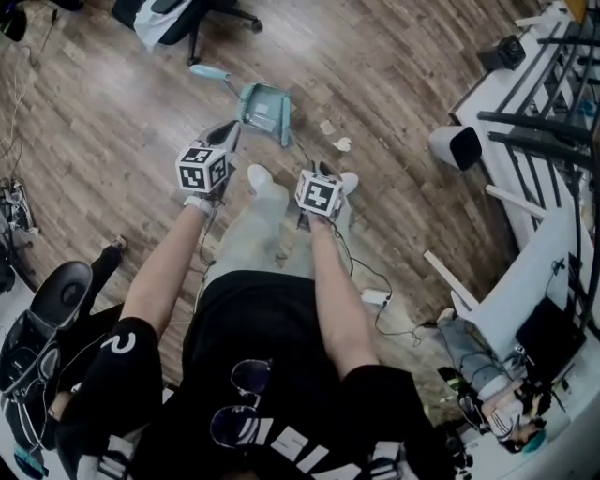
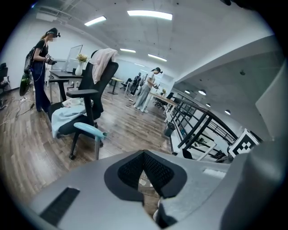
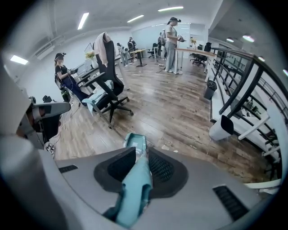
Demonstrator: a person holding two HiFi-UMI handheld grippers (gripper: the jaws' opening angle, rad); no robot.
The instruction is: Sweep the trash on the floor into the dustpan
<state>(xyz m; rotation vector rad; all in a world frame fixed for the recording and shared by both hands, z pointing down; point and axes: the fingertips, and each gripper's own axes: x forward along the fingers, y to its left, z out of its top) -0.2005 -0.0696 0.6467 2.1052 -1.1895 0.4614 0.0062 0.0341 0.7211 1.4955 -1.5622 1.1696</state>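
Observation:
A teal dustpan (image 1: 265,106) (image 3: 135,143) stands on the wood floor ahead of my feet. Its long rod ends in a teal grip (image 1: 208,72) (image 2: 87,130) that nothing holds. My right gripper (image 1: 323,171) (image 3: 137,166) is shut on the teal broom handle (image 3: 135,193), which runs down toward the dustpan; the broom's head is hidden. White scraps of trash (image 1: 343,143) (image 3: 165,147) lie just right of the dustpan. My left gripper (image 1: 228,131) (image 2: 144,168) hangs by the dustpan's left edge, shut, with nothing showing between its pads.
An office chair (image 1: 187,19) (image 2: 85,103) draped with cloth stands beyond the dustpan. A white bin (image 1: 457,145) (image 3: 221,127) and a black railing (image 1: 553,103) close off the right side. Cables and a white adapter (image 1: 375,298) lie by my feet. Several people stand at desks far off.

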